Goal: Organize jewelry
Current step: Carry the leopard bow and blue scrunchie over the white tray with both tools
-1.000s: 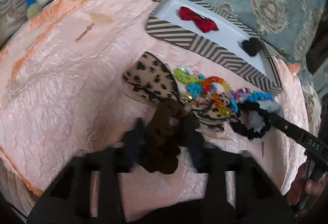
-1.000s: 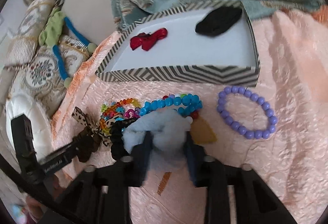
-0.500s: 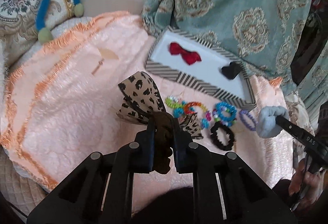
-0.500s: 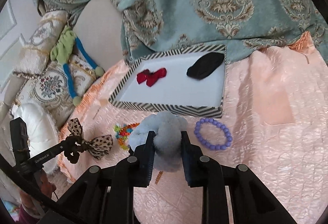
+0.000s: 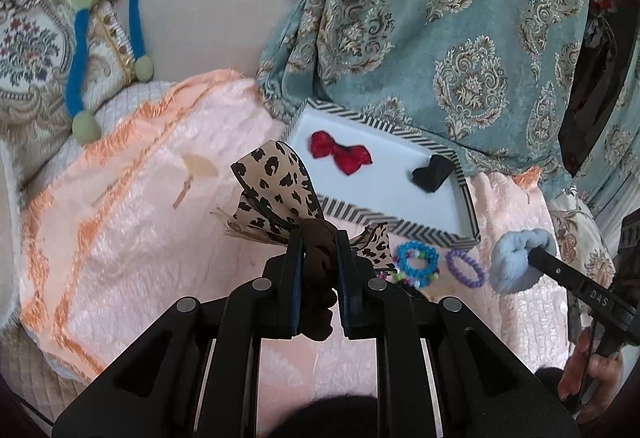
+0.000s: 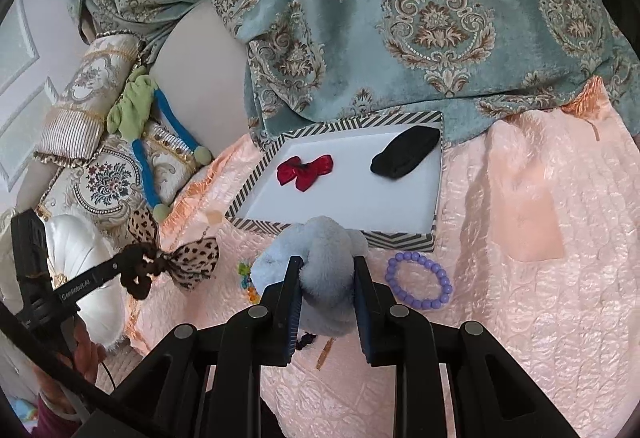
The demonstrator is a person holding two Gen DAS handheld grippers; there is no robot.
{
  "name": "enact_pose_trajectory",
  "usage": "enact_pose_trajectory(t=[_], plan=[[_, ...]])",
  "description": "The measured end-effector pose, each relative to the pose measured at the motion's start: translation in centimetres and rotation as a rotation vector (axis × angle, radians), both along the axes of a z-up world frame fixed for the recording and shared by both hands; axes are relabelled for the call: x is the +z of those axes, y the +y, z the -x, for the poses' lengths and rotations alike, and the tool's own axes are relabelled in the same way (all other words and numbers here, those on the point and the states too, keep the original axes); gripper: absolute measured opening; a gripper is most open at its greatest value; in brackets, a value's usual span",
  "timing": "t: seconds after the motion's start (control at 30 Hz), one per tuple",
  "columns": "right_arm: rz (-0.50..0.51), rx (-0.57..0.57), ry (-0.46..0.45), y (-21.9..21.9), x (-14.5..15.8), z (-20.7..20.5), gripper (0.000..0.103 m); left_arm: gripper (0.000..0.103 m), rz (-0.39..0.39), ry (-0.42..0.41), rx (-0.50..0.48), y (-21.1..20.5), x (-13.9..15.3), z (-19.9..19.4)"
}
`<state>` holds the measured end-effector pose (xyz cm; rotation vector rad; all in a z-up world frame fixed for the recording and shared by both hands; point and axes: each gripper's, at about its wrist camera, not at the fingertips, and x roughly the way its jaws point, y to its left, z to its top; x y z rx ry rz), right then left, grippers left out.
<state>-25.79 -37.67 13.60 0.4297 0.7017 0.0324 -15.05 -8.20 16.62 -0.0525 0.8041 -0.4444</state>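
My left gripper is shut on a brown scrunchie with a leopard-print bow, held above the pink cloth; it also shows in the right wrist view. My right gripper is shut on a fluffy light-blue scrunchie, also seen in the left wrist view. The white tray with a striped rim lies beyond and holds a red bow and a black hair piece. A purple bead bracelet and blue and multicoloured bead bracelets lie on the cloth in front of the tray.
The pink quilted cloth covers the surface. A teal patterned curtain hangs behind the tray. Embroidered cushions and a green-and-blue soft toy lie at the left. A white fluffy cushion sits under the left hand.
Both grippers closed on their scrunchies in the pile and have lifted them up and back; the leopard bow and the blue scrunchie now hang above the cloth, apart from the bracelets.
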Motion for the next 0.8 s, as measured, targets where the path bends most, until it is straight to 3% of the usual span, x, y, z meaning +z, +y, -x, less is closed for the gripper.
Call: enact_pose_trajectory(t=[0.27,0.5,0.8], plan=[[0.028,-0.004,0.012,-1.2,0.3,-2.3,0.023,0.014,-0.034,-0.030,-0.012,-3.1,0.7,-2.9],[0.050,0.013,0.032,-1.7,-0.1,-5.6,0.023,0.014,-0.089,-0.028,-0.013,-5.3,-0.3,-5.9],[0.064,0.034,0.056,-2.2,-1.2,-9.8,0.023,0.014,-0.105,-0.031,-0.009,-7.5,-0.7,-9.4]])
